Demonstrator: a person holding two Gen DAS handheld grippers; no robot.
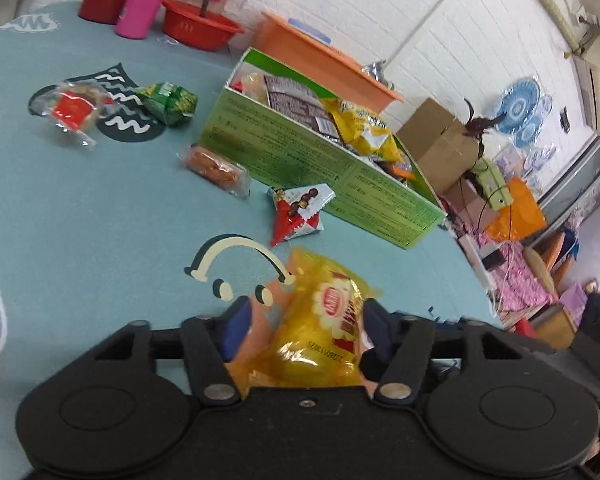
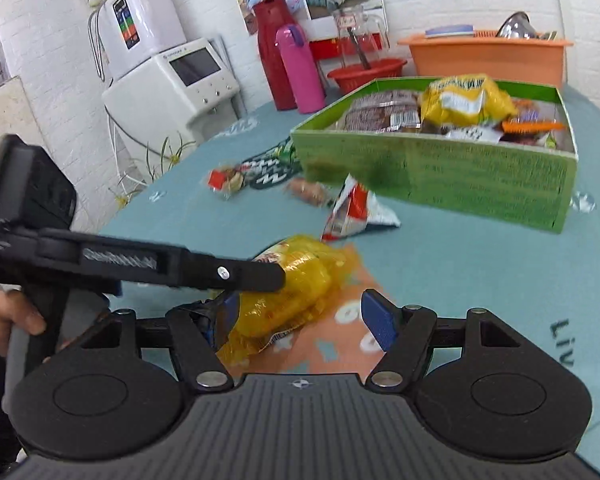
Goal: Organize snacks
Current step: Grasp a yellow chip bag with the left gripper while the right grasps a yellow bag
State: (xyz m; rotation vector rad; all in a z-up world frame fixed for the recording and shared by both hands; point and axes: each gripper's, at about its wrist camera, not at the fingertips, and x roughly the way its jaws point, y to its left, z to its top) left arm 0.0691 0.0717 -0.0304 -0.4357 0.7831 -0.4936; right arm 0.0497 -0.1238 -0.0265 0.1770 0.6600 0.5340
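Note:
A yellow snack packet (image 1: pixel 324 320) (image 2: pixel 296 280) lies on the teal tablecloth. My left gripper (image 1: pixel 308 328) straddles it, jaws open, with a strip of cloth showing beside the left finger. From the side its fingers (image 2: pixel 260 276) sit over the packet. My right gripper (image 2: pixel 304 320) stands open just before the packet, its left finger beside the wrapper. The green box (image 1: pixel 300 160) (image 2: pixel 440 172) holds several snacks. Loose on the cloth are a red-and-white chocolate packet (image 1: pixel 300 212) (image 2: pixel 352 212), a brown pastry packet (image 1: pixel 216 168) (image 2: pixel 308 192), a green packet (image 1: pixel 170 102) and a clear pack with red (image 1: pixel 74 110) (image 2: pixel 224 178).
At the table's back stand a red flask (image 2: pixel 272 56), a pink bottle (image 2: pixel 300 72), a red bowl (image 2: pixel 364 74) and an orange basin (image 2: pixel 484 56). A hand (image 2: pixel 8 316) holds the left gripper's handle. The table edge (image 1: pixel 472 272) runs close behind the green box.

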